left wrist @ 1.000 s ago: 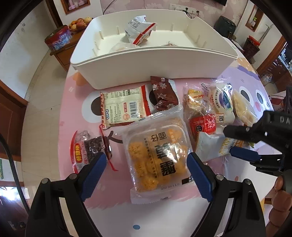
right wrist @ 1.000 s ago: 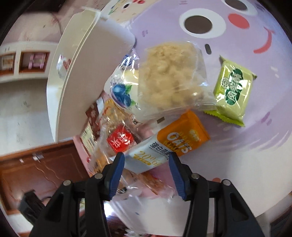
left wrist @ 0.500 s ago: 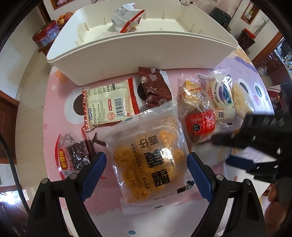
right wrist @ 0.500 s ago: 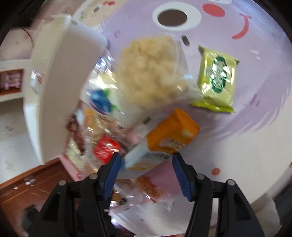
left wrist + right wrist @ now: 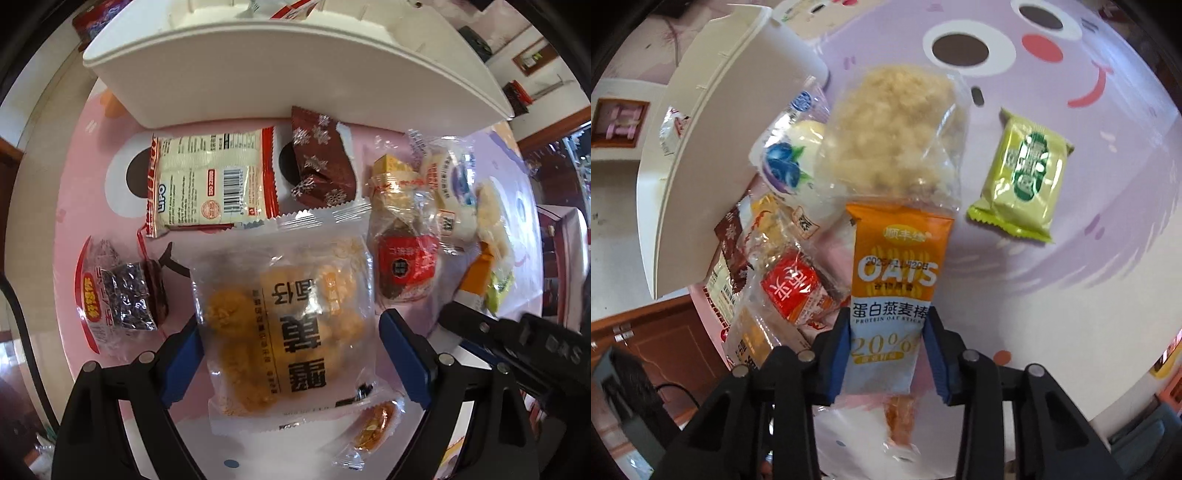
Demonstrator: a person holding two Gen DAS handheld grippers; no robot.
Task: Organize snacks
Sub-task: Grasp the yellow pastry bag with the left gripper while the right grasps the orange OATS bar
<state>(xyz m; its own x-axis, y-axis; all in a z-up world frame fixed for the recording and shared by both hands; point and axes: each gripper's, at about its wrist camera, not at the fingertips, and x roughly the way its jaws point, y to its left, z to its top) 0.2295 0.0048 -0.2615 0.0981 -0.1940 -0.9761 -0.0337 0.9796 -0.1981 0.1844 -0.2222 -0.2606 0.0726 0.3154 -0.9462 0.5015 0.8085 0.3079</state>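
In the left wrist view my left gripper (image 5: 291, 354) stands open, pointing down, its blue pads on either side of a large clear pack of yellow cakes (image 5: 284, 321) lying on the pink table mat (image 5: 92, 206). In the right wrist view my right gripper (image 5: 888, 354) has its jaws closing on an orange and white oat bar (image 5: 895, 273), with both pads against the wrapper's sides. The left wrist view shows that gripper's black fingers (image 5: 480, 328) by the same oat bar (image 5: 476, 277). A white bin (image 5: 295, 74) stands at the back with a packet in it.
Around the cakes lie a red-edged cracker pack (image 5: 210, 184), a brown snowflake packet (image 5: 321, 162), a dark jelly pack (image 5: 118, 299), a red-labelled clear pack (image 5: 406, 266) and a small orange candy (image 5: 373, 428). A floss cake pack (image 5: 894, 136), a blueberry bun (image 5: 790, 162) and a green packet (image 5: 1023, 173) lie nearby.
My left gripper has sunk closer over the yellow cake pack. The right gripper has turned in line with the oat bar and narrowed its jaws onto it.
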